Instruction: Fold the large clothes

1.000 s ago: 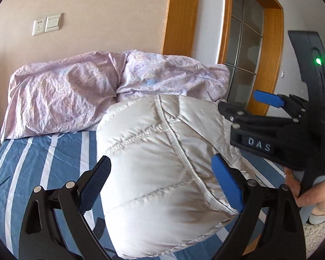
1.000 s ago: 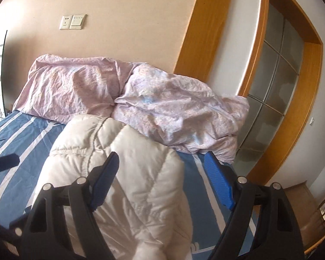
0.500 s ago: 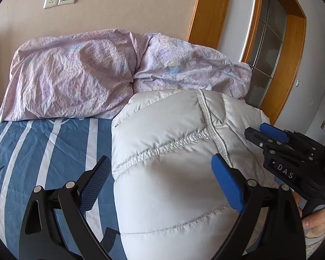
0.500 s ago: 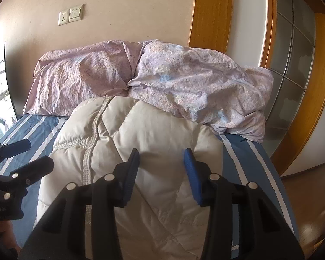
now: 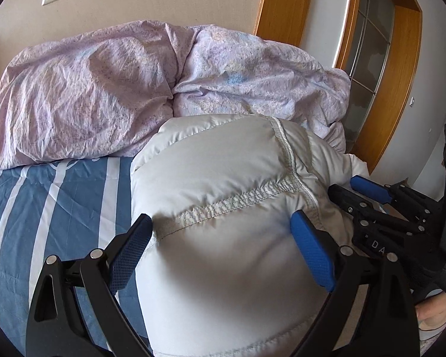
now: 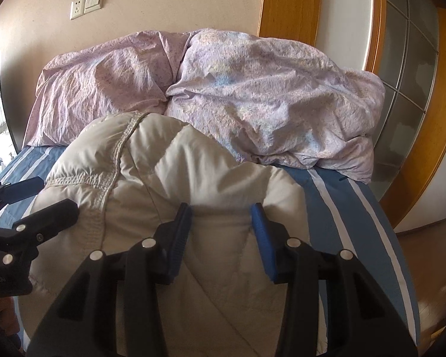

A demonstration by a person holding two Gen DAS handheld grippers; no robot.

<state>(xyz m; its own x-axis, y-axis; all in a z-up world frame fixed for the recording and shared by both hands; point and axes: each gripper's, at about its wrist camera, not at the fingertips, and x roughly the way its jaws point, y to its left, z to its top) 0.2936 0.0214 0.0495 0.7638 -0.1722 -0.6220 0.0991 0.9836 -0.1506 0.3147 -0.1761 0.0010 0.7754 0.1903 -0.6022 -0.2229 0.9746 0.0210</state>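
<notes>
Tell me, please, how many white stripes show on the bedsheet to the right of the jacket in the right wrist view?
2: one stripe runs close beside the jacket, the other nearer the bed's edge. The jacket may hide more.

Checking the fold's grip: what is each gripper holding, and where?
Right gripper pinches a puffy fold of the white down jacket. Left gripper straddles its quilted bulk, wide; hold unclear.
</notes>
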